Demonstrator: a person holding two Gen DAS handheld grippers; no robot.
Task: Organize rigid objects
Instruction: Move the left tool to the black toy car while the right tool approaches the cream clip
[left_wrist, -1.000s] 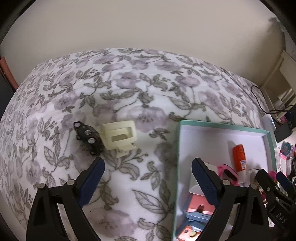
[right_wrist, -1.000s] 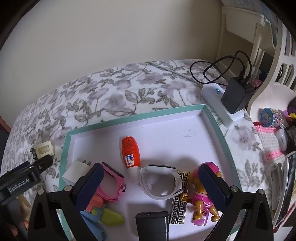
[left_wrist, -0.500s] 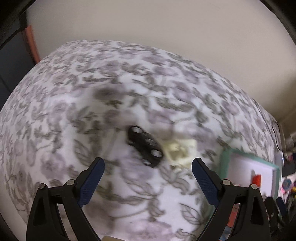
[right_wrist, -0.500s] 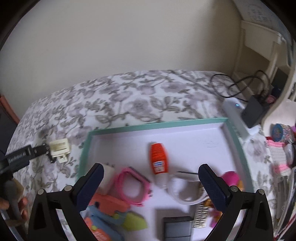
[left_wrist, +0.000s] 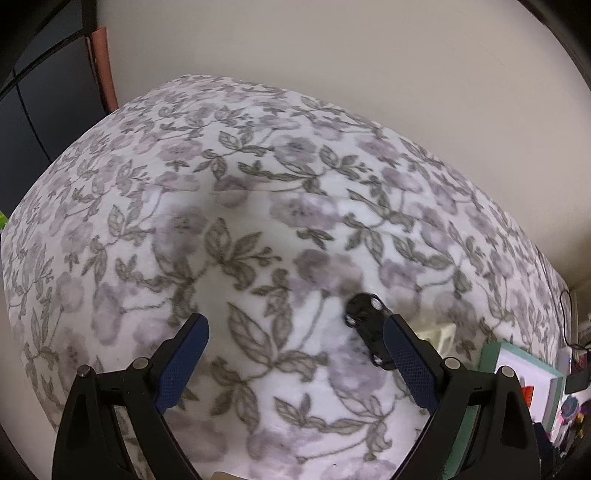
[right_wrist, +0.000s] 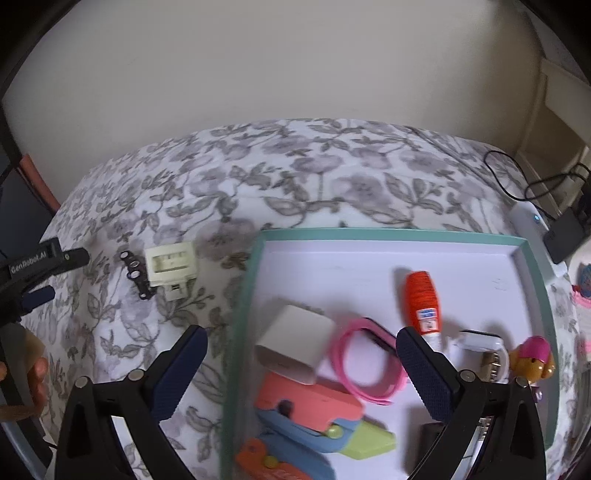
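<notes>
Now my left gripper (left_wrist: 293, 356) hangs over the flowery bed cover (left_wrist: 236, 229) with its jaws wide open and nothing between them. A small black toy car (left_wrist: 365, 325) lies on the cover just past my right-side finger, and part of it hides behind that finger. Right next to the car sits a cream plastic block (left_wrist: 439, 336), also partly hidden. They look like they touch, but I cannot tell for sure. Far off at the right edge I see a corner of the teal box (left_wrist: 491, 354).

My right gripper (right_wrist: 301, 363) hangs over the left wall of that same teal box (right_wrist: 388, 234). Its jaws are wide open too, and they hold nothing. One finger is over the bed cover (right_wrist: 295, 177), and the other is over the white inside of the box.

Inside the box are lots of things. A white charger block (right_wrist: 295, 343) sits near the left wall. A pink band (right_wrist: 365, 365) lies beside it. An orange tube (right_wrist: 423, 299) points toward my finger. Below them is a coral, blue and green toy (right_wrist: 314, 417). At the right are a white watch (right_wrist: 480, 341) and a little toy dog with a pink hat (right_wrist: 532, 360). Some of this is blurry.

From this side I also see the black toy car (right_wrist: 135, 271) and the cream block (right_wrist: 170, 264) on the cover, left of the box, just beside each other. My left gripper (right_wrist: 40, 273) pokes in from the left edge, near them.
</notes>
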